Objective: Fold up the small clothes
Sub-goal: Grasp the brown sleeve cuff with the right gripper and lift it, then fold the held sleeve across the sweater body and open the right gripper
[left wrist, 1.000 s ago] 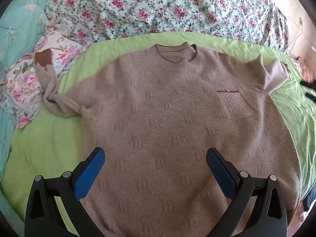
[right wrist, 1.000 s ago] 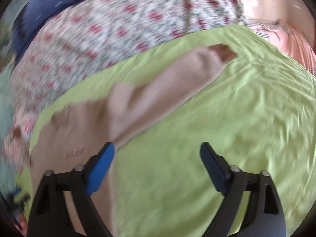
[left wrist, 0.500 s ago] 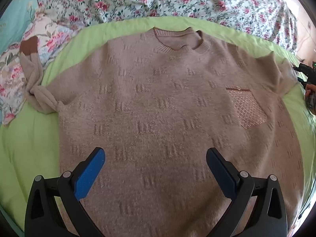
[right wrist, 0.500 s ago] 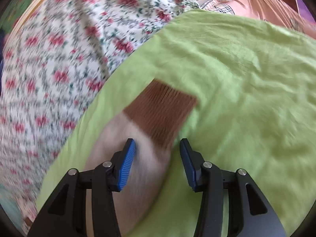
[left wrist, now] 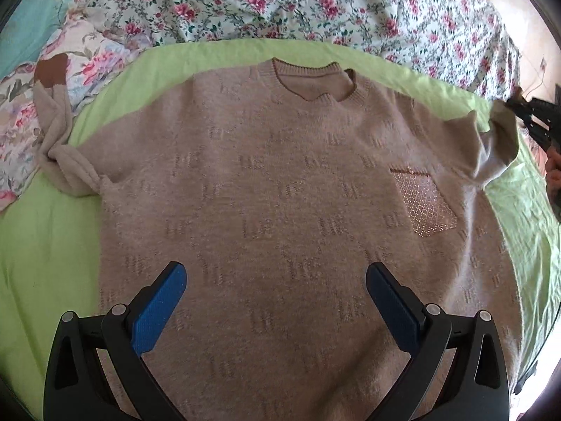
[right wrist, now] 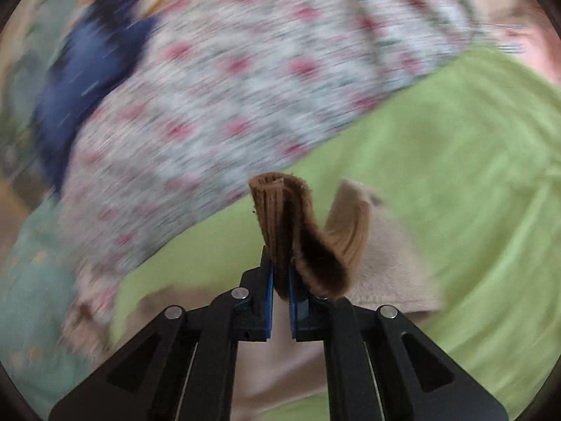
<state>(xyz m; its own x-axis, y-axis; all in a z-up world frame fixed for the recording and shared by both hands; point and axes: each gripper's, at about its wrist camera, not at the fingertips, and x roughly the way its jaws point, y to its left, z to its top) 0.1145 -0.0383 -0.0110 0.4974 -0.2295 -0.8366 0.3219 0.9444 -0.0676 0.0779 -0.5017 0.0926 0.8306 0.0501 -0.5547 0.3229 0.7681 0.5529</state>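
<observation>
A beige knit sweater [left wrist: 280, 189] with a sparkly chest pocket [left wrist: 422, 203] lies front up on a green sheet [left wrist: 45, 252]. My left gripper [left wrist: 275, 301] is open and empty above its lower body. Its left sleeve [left wrist: 58, 140] is bunched, the brown cuff [left wrist: 51, 70] resting on floral bedding. My right gripper [right wrist: 280, 277] is shut on the brown cuff [right wrist: 280, 217] of the right sleeve and holds it lifted off the sheet. It also shows at the right edge of the left wrist view [left wrist: 536, 119].
Floral bedding [left wrist: 315, 3] is piled behind the sweater. A floral pillow [left wrist: 21, 112] and turquoise cloth [left wrist: 31, 17] lie at the left. A dark blue item [right wrist: 87, 80] lies beyond the bedding in the blurred right wrist view.
My right gripper closed on the right sleeve's brown cuff and raised it; the sleeve now stands up off the sheet. My left gripper drew back a little, still open.
</observation>
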